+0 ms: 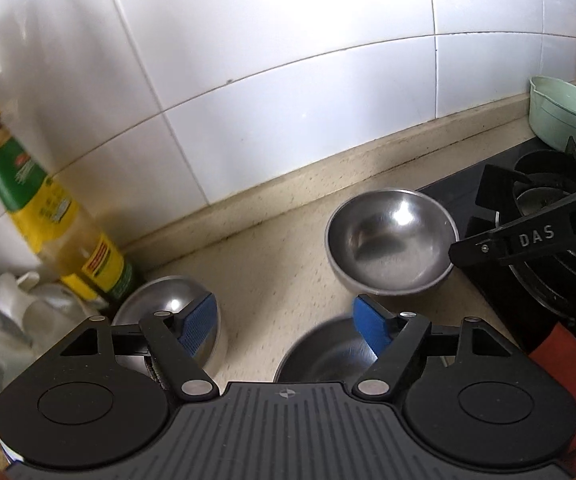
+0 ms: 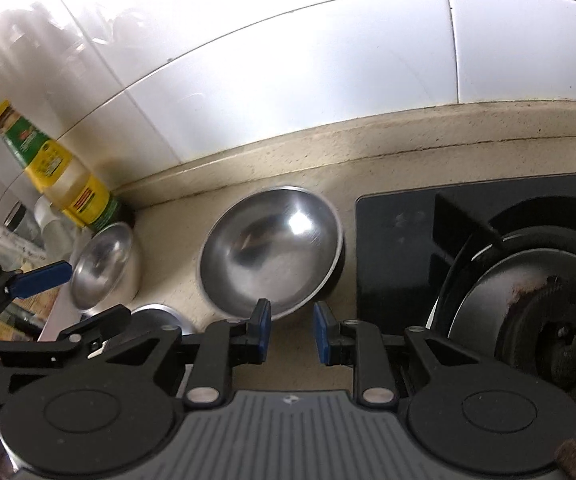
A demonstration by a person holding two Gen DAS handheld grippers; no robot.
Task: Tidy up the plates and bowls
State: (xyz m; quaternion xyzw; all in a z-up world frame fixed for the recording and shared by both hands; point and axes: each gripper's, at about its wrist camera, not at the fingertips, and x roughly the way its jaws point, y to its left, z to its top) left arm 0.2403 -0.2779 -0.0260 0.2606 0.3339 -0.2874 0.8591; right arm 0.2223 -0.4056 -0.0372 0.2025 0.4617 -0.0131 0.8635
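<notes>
Three steel bowls stand on the beige counter (image 1: pixel 271 248). The large bowl (image 1: pixel 392 240) (image 2: pixel 271 248) sits upright beside the stove. A small bowl (image 1: pixel 167 304) (image 2: pixel 103 264) stands by the bottle, and a third bowl (image 1: pixel 328 356) (image 2: pixel 155 316) lies nearest me. My left gripper (image 1: pixel 285 326) (image 2: pixel 87 294) hovers open above the two near bowls, with nothing between its blue pads. My right gripper (image 2: pixel 292 334) is at the large bowl's near rim, its pads a narrow gap apart over bare counter, holding nothing. One of its fingers (image 1: pixel 520 236) reaches over the stove to the large bowl's right rim.
A yellow-and-green oil bottle (image 1: pixel 47 208) (image 2: pixel 55 172) stands against the tiled wall at left, with white cups (image 1: pixel 27 304) beside it. The black gas stove (image 1: pixel 548 208) (image 2: pixel 528 280) fills the right. A pale green jug (image 1: pixel 564 116) stands behind it.
</notes>
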